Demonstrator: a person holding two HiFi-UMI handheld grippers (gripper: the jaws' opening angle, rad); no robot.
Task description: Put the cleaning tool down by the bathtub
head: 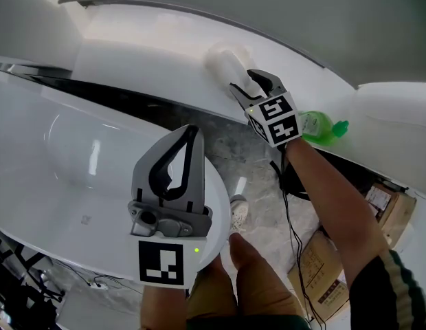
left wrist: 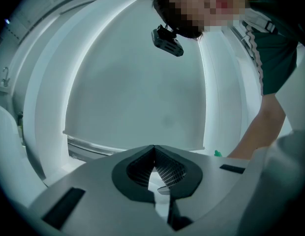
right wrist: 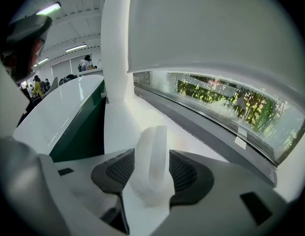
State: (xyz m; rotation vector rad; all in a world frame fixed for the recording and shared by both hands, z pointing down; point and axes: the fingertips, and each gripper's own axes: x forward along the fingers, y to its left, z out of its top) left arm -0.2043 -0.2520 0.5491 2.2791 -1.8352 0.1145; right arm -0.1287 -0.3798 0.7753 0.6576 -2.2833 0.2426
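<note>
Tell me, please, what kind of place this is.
Probably a bathtub showroom or test hall, not a home: a white bathtub, cardboard boxes on the floor, and a big hall with ceiling strip lights.

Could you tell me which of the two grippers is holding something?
The right gripper: its jaws clamp the white cleaning tool, while the left gripper is shut on nothing.

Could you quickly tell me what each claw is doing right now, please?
Left claw: closed, empty.
Right claw: closed on the white cleaning tool.
</note>
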